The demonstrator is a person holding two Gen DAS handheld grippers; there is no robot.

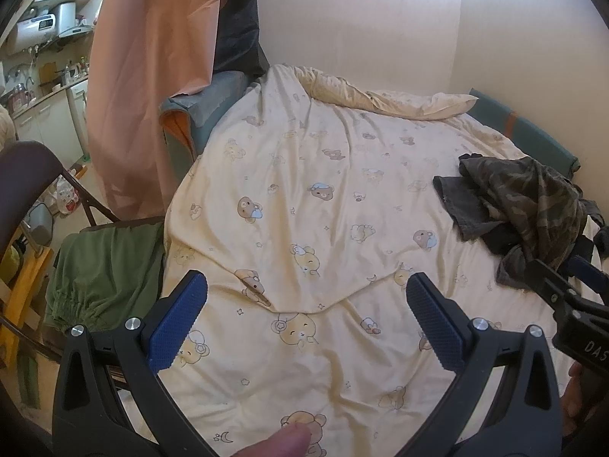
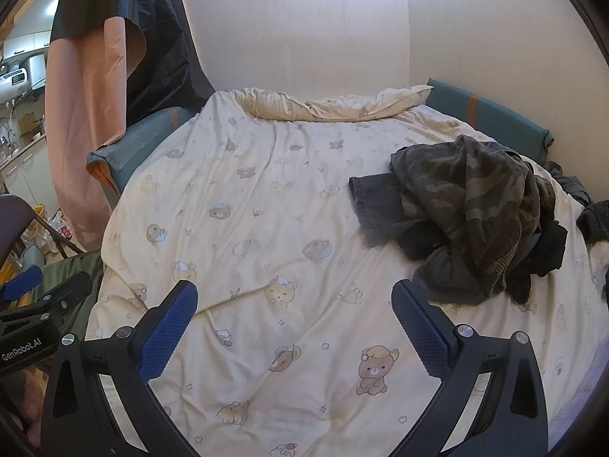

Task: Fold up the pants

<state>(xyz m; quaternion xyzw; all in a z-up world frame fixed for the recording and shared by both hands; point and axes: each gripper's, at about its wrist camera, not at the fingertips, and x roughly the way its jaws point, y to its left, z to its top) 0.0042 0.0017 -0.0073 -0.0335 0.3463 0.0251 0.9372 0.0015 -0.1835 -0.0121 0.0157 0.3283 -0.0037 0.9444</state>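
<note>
Both tools hover above the bed, nothing picked up yet, and the job is still at the fetching stage. The pants (image 2: 472,213), a camouflage pair, lie in a crumpled heap on the right side of the quilt (image 2: 266,228), near the teal bolster (image 2: 491,114) along the wall, tangled with some darker garments; where one ends and the next begins is hard to tell. The right tool (image 2: 295,325) sits nearest the heap, jaws spread wide, gripping nothing, its blue pads (image 2: 418,327) bare over the bear-print fabric. The left tool (image 1: 306,318) is just as wide open and equally empty, poised over the clear middle of the quilt, with a thumb tip (image 1: 285,440) peeking in at the bottom edge. To do this step well, I'd say the right tool should go for a single layer at an edge of the camouflage cloth, ideally the waistband if it can be found, not a fistful from the middle, which would likely drag the dark clothes along. Then lift and carry it to the open central stretch, where the left tool can catch the other corner and spread it flat. A green garment (image 1: 106,266) is draped over the chair (image 1: 23,175) at left, well apart from the action.
</note>
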